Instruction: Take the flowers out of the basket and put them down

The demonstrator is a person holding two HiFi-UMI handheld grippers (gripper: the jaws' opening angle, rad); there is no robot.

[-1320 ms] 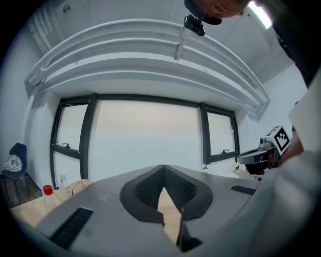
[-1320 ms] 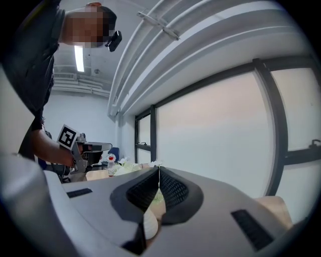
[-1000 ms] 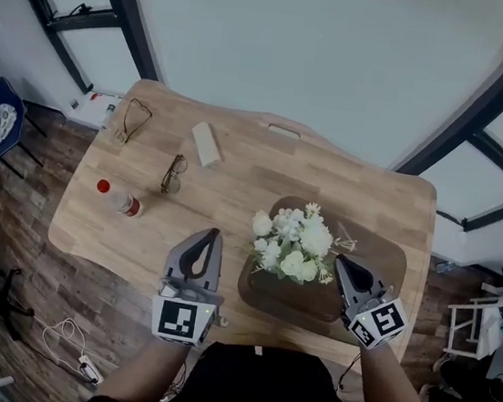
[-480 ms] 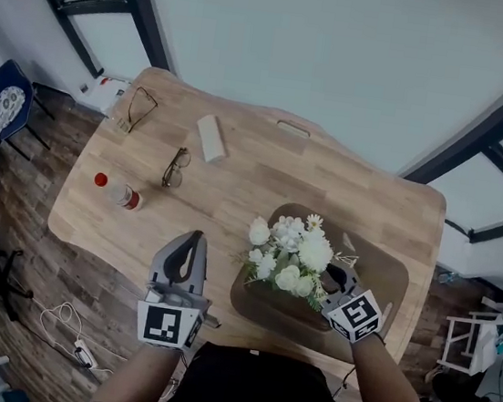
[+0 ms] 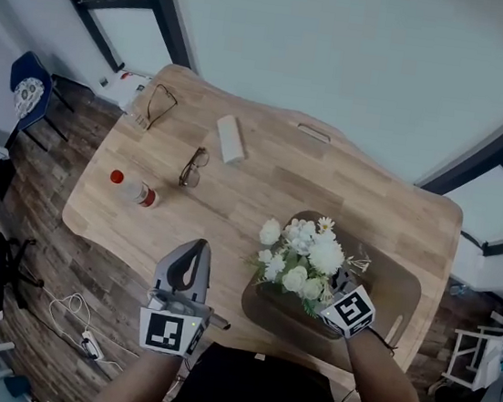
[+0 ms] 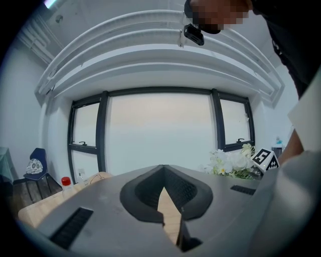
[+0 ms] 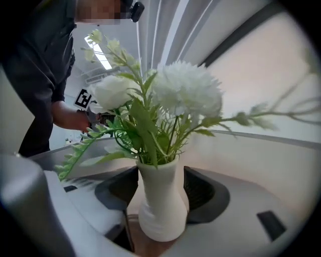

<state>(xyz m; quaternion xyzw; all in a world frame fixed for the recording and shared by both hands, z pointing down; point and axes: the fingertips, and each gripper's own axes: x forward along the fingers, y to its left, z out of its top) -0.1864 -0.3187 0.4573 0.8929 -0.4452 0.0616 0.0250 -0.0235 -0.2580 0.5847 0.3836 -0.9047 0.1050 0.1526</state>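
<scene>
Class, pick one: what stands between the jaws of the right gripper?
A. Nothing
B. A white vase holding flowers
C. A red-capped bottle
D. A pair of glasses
B: in the right gripper view, the white vase with its flowers stands upright between the jaws of the right gripper, whose pads press in on either side of its neck.

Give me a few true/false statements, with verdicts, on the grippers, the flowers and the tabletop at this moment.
1. The white vase stands between the right gripper's jaws. True.
2. The left gripper holds the bottle. False: its jaws are together on nothing, and the bottle lies apart on the table.
3. The flowers lie on bare tabletop. False: they stand in the vase, over the basket.
4. Two pairs of glasses lie on the table. True.
</scene>
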